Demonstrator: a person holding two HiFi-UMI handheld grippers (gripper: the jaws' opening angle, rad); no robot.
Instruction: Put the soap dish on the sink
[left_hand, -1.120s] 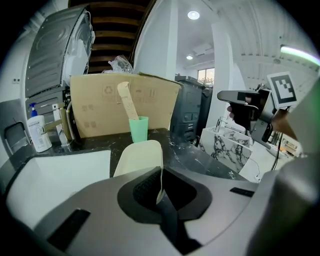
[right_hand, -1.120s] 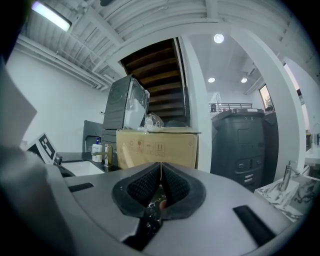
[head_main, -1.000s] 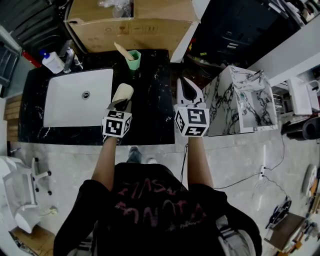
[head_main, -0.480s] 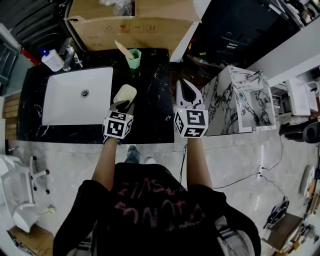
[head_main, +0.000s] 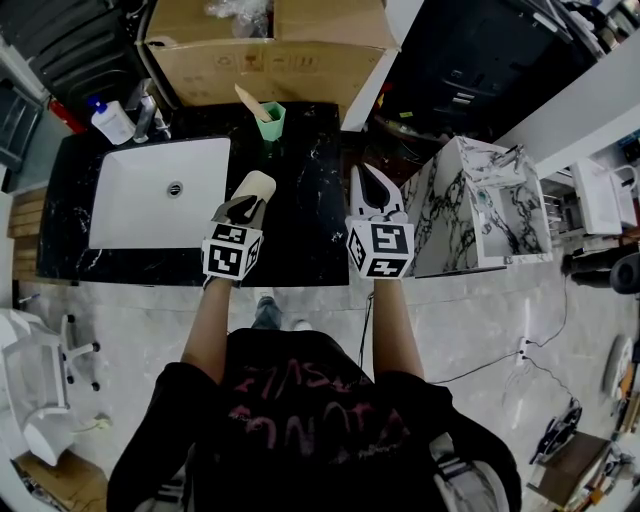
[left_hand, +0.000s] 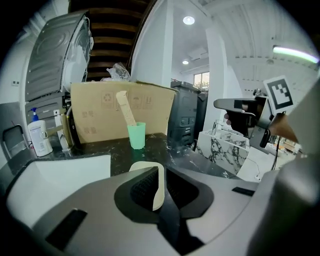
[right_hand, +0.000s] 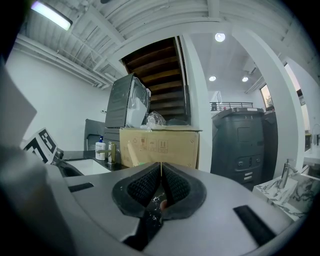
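Observation:
A cream soap dish (head_main: 252, 188) (left_hand: 156, 186) is pinched by its edge in my left gripper (head_main: 243, 208) (left_hand: 161, 187), above the black marble counter (head_main: 300, 220) just right of the white sink basin (head_main: 160, 192). The dish stands on edge between the jaws, and whether its lower edge touches the counter is hidden. My right gripper (head_main: 371, 190) (right_hand: 161, 184) hovers over the counter's right end, shut with nothing between its pads.
A green cup (head_main: 271, 120) (left_hand: 136, 135) with a wooden stick stands at the counter's back. A soap bottle (head_main: 110, 122) (left_hand: 39, 137) and faucet (head_main: 145, 115) sit behind the basin. A cardboard box (head_main: 265, 45) lies beyond. A marbled white box (head_main: 480, 205) stands to the right.
The left gripper with the soap dish has shifted slightly away from me along the counter. The right gripper has barely moved.

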